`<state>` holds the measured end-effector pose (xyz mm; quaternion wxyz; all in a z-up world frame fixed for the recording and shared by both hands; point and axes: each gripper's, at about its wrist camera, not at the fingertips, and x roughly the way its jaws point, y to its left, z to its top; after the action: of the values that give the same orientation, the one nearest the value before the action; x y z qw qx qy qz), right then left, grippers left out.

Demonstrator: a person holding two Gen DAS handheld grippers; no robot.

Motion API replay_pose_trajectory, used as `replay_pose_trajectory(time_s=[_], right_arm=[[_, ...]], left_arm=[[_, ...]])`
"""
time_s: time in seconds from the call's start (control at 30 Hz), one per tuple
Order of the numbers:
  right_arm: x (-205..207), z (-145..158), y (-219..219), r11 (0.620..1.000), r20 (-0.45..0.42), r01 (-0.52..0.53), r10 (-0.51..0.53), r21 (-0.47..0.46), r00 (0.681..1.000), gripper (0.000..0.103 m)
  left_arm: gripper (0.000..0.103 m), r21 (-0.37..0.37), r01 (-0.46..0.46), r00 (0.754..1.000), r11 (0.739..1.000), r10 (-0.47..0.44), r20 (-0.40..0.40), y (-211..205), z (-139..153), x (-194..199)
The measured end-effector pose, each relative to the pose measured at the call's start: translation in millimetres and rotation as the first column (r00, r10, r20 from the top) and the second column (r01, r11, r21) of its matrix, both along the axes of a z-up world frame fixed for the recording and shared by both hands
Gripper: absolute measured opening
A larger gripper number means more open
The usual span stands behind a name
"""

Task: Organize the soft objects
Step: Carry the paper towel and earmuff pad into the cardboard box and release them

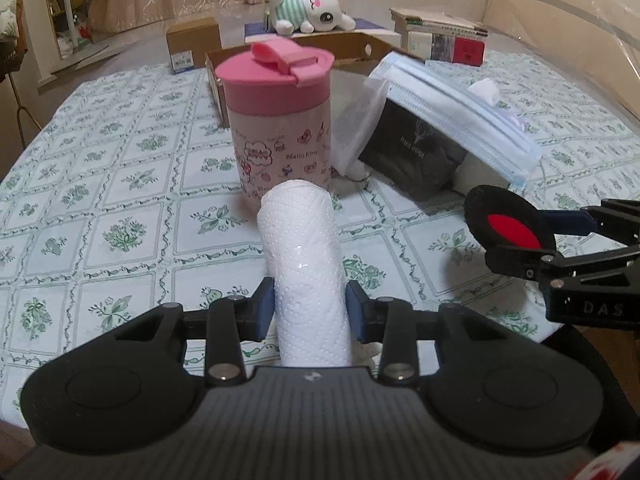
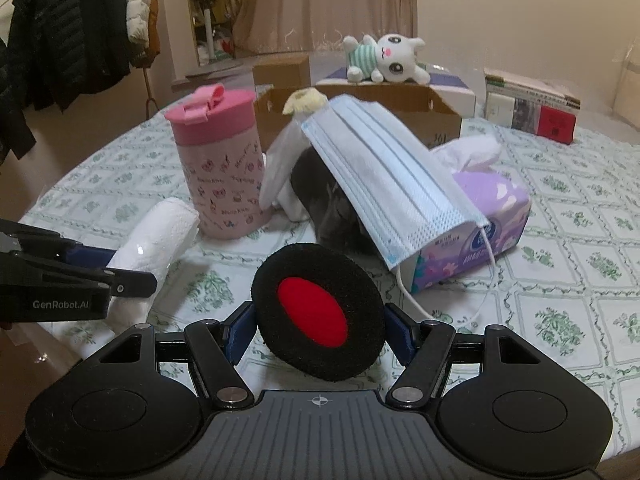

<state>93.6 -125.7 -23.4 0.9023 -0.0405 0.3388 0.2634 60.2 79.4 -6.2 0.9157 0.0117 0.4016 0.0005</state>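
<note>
Beige curtains [image 2: 320,4], coat rack [image 2: 80,28], floral tablecloth [image 2: 580,208]

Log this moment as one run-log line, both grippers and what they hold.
left gripper: shut on paper towel roll | right gripper: shut on black-and-red pad | cardboard box: behind, neither item in yet

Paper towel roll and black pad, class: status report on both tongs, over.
Left tongs shut on paper towel roll. Right tongs shut on black pad. Pink cup and face mask ahead, before the cardboard box.
</note>
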Motion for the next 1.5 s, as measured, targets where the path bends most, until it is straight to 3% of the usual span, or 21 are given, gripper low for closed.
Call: replay_pose_trajectory(time_s=[0.7,0.97,1.23,1.5], right_arm=[[-18.8,36.5,-16.5,0.999,0.074,0.035,-0.037,0.029,0.997,0.067],[-11.1,58.9,-26.8,0.997,0.104,0.047,-0.052,0.055,0.993,0.067],[17.6,92.1,-35.1,0.995,0.135,0.049,-0.061,0.086,0.989,0.068],[67.5,115.0,-34.4,0.994,0.142,0.037,-0.051,0.098,0.989,0.068]], left_arm=[[0.034,-0.010,0.052,0.996,0.999,-0.051,0.073,-18.7,38.0,-16.5],[0.034,-0.036,0.113,0.989,0.993,-0.109,0.104,-25.0,58.8,-12.1],[0.034,-0.039,0.186,0.970,0.982,-0.177,0.166,-24.5,96.3,16.5],[0.034,-0.027,0.210,0.958,0.977,-0.200,0.205,-3.8,134.5,68.9]])
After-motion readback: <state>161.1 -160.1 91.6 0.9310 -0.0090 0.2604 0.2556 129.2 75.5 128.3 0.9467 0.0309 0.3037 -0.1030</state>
